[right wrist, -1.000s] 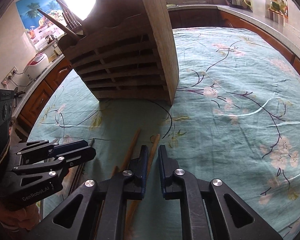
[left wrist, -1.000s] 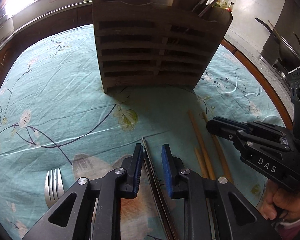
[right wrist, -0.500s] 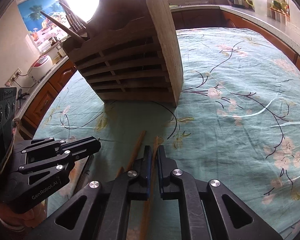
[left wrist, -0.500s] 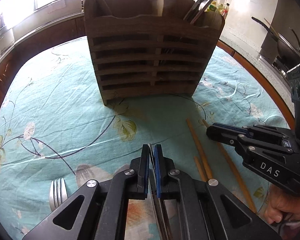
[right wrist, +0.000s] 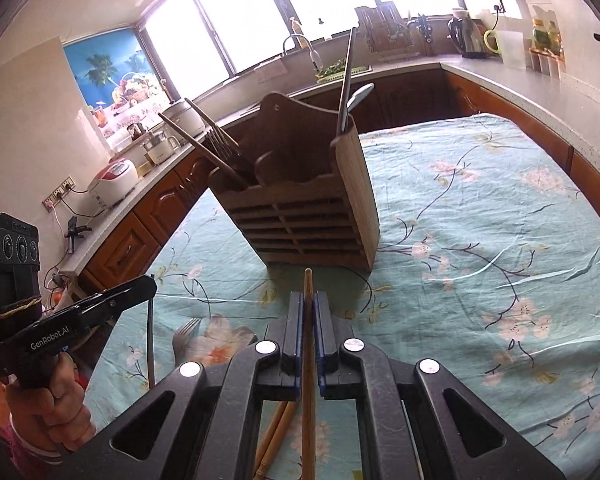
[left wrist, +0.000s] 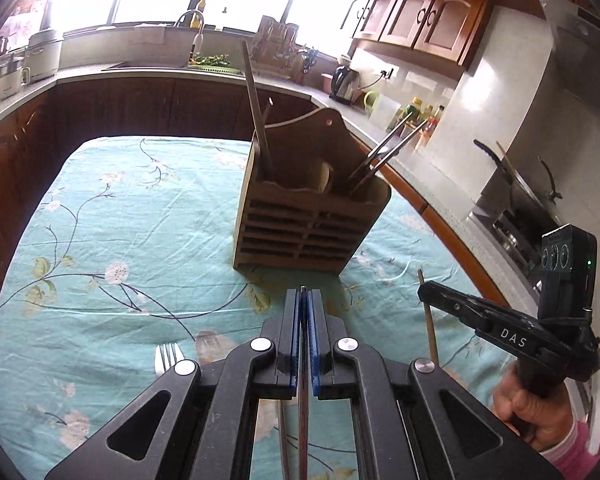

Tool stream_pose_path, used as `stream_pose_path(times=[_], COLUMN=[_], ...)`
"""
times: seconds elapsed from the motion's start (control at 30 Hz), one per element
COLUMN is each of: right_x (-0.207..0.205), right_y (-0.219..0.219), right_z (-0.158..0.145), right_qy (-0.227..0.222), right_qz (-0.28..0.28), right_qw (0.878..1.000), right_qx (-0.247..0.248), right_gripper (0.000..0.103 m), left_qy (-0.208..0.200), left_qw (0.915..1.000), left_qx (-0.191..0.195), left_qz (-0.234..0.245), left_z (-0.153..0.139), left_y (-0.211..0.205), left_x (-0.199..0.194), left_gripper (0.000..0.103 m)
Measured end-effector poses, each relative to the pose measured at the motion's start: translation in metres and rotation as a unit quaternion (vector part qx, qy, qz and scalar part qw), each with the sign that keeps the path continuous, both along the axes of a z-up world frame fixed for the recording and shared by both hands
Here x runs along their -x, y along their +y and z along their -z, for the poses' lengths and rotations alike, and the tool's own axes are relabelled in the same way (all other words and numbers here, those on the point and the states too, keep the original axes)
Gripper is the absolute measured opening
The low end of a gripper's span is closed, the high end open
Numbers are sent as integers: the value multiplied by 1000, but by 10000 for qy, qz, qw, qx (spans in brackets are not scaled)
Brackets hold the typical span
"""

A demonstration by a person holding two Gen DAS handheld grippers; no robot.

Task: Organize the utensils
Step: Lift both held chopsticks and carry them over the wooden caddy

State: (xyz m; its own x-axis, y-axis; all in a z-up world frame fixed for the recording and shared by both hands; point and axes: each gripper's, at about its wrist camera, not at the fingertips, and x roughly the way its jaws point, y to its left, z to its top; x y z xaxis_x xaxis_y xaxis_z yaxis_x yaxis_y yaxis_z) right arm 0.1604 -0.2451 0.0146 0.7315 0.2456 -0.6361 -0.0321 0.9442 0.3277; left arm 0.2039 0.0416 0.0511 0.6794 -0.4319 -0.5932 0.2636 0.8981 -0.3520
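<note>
Teal cloth w/ caddy [left wrist: 312,224] mid-frame: L gripper [left wrist: 303,300] clenched on metal chopstick [right wrist: 151,336], R gripper [right wrist: 309,304] on wooden chopstick [right wrist: 308,320]; keep tips upright.

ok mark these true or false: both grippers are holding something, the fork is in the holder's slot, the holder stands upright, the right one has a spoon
1. Both grippers hold something: true. The left gripper is shut on a thin metal chopstick; the right gripper on a wooden chopstick.
2. The loose fork is in the holder: false, it lies on the tablecloth.
3. The wooden holder stands upright: true.
4. The right gripper holds a spoon: false, a wooden chopstick.
</note>
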Motion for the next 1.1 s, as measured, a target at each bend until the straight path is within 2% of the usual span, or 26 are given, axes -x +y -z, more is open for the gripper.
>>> stream_pose_path(times=[0.2,0.47,0.7,1.1], right_x=[17,37,42,38], right_y=[5,10,7,5], right_z=[-33,-72,-84,-93], right_qy=[-463,-1019,-1234,-1395], right_qz=[15,55,129,181], right_qw=[9989,9947,9921,9899], right_qx=[9,148,168,186], right_gripper=[5,5,5,5], left_qy=[-401,-748,-933,-1127], left_qw=[9985,9959,9940,9918], left_qx=[343,460,480,465], left_qz=[-127,-231,-300,-380], left_z=[-26,-39,-44,-53], left_y=[29,47,51,57], left_x=[38,73,84,79], left_gripper=[2,2,2,2])
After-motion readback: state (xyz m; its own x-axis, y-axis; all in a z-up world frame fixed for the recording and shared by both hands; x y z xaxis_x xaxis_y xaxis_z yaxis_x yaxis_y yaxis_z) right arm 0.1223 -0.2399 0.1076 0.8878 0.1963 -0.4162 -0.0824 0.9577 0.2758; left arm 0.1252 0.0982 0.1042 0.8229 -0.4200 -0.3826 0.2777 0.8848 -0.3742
